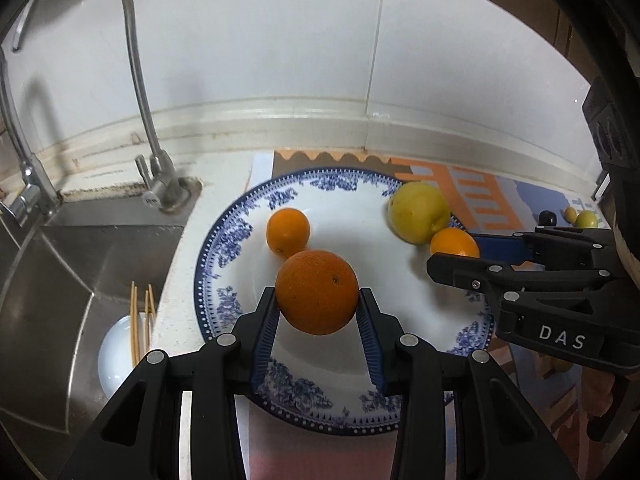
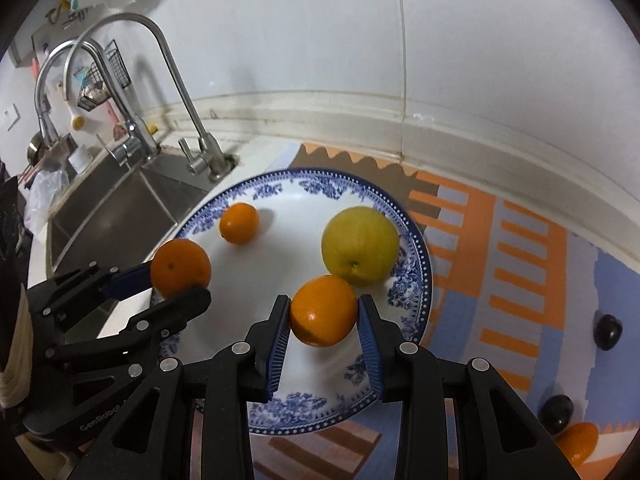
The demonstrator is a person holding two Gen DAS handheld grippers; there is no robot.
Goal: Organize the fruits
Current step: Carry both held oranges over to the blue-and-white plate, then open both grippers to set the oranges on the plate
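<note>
1. The left gripper (image 1: 318, 310) is clamped on a large orange (image 1: 317, 292). The blue pads press on both sides of the fruit, which hangs above the plate (image 1: 224, 240) near its 6 o'clock rim in the left wrist view.
2. The right gripper (image 2: 323, 316) is clamped on a second orange (image 2: 323, 310). This fruit is over the plate, just in front of the yellow-green fruit (image 2: 360, 244) at about 5 o'clock from the plate's centre in the right wrist view.
3. A small orange (image 2: 239, 223) lies on the plate at about 10 o'clock in the right wrist view, apart from both grippers.
4. The yellow-green fruit rests on the plate close to the rim, at about 2 o'clock.
5. The plate is white with a blue pattern. It stands on a striped mat (image 2: 480, 240) beside the sink (image 1: 60, 280).
6. A tap (image 1: 132, 60) stands at the sink's back edge, at 10 o'clock from the plate.
7. A white bowl with chopsticks (image 1: 140, 320) lies in the sink.
8. Two dark fruits (image 2: 607, 332) and another orange fruit (image 2: 578, 442) lie on the mat at 4 o'clock from the plate, well apart from it.
</note>
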